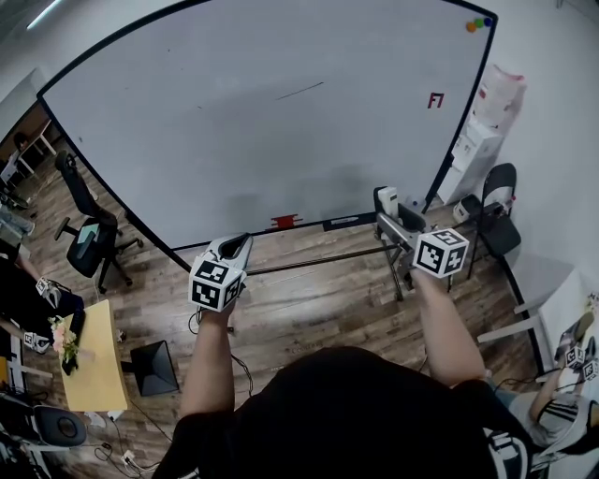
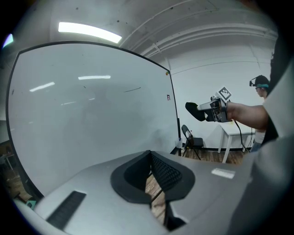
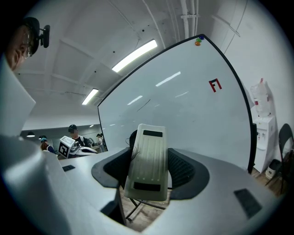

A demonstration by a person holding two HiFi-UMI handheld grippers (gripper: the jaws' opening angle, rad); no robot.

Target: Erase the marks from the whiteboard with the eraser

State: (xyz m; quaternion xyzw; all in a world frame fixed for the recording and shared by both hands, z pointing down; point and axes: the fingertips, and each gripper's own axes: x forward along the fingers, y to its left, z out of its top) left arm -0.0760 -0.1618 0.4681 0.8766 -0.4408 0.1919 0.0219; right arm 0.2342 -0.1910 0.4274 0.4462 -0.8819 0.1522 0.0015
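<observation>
Fingers (image 3: 183, 170) of right gripper (image 1: 401, 223) clamped on cream eraser (image 3: 148, 163), held upright in air near board's lower right edge. Left gripper (image 2: 149, 158) fingers pressed together at tips, nothing between. Large whiteboard (image 1: 234, 131) ahead, filling most of head view. Red mark (image 1: 435, 100) near its right edge. Thin dark stroke (image 1: 299, 91) near top centre. Coloured magnets (image 1: 478, 23) in top right corner.

Whiteboard (image 1: 234, 122) ahead, left gripper (image 1: 237, 246) and right gripper (image 1: 387, 208) before it, eraser (image 3: 148, 160) in the right gripper
</observation>
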